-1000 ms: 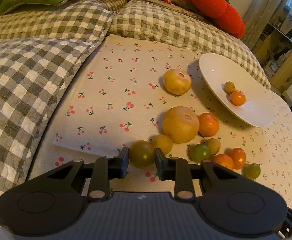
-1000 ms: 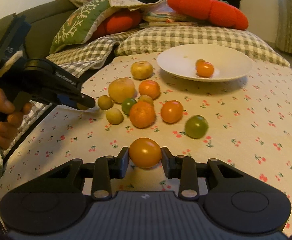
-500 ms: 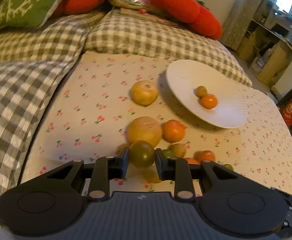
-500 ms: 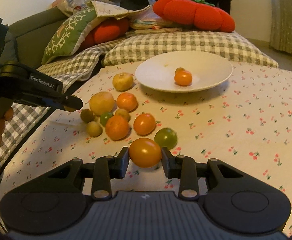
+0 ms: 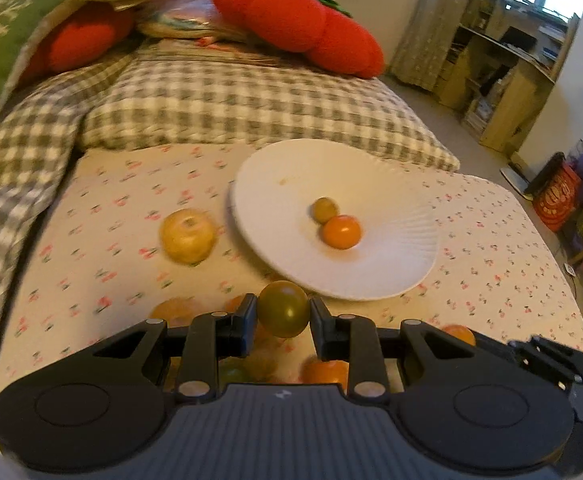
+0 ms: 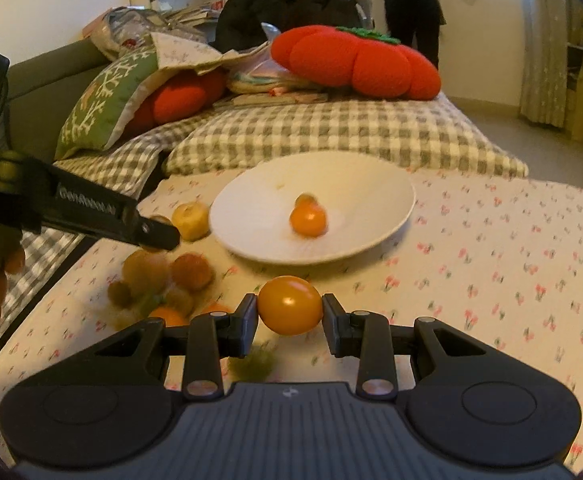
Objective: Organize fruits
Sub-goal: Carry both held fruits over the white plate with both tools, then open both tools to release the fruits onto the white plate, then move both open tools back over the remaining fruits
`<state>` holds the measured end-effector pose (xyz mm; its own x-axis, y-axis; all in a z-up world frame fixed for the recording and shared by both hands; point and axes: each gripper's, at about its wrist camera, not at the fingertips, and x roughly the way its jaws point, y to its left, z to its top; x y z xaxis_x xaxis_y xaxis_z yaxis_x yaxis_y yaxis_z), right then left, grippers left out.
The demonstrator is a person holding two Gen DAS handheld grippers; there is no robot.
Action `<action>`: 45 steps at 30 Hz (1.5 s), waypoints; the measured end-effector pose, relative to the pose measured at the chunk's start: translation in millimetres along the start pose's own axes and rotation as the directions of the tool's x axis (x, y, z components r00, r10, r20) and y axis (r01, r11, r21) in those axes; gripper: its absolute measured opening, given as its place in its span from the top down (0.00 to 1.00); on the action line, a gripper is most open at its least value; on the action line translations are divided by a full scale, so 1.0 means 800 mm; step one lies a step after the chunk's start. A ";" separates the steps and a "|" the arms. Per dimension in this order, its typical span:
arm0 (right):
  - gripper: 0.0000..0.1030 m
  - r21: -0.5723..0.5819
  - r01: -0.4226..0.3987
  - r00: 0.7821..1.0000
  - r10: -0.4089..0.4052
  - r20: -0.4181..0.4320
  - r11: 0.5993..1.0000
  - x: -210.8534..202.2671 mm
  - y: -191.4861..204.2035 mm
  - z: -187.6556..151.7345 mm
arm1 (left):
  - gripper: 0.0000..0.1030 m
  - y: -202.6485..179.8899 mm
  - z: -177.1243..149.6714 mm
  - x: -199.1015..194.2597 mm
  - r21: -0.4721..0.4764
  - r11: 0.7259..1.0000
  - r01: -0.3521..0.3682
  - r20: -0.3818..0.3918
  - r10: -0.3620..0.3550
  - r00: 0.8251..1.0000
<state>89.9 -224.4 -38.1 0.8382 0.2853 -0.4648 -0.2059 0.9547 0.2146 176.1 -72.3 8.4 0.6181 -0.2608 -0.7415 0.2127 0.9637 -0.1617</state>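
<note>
The left gripper (image 5: 283,316) was clamped on a green tomato (image 5: 284,314), the right gripper (image 6: 290,314) on an orange tomato (image 6: 290,304). Both had been carried from the pile to the plate (image 5: 391,276) rim, so release was judged near. The tomatoes were near-round; no long axis could be told.
</note>
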 end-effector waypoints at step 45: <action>0.62 -0.048 0.095 0.995 -0.096 -0.007 0.994 0.033 -0.005 0.036 | 0.52 -0.020 0.026 0.041 0.134 0.985 -0.112 0.013 0.111 0.994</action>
<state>127.8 -223.0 -26.6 0.8505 0.1930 -0.4892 -0.1488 0.9805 0.1281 208.9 -97.7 0.2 0.6479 -0.1529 -0.7462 0.2416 0.9703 0.0110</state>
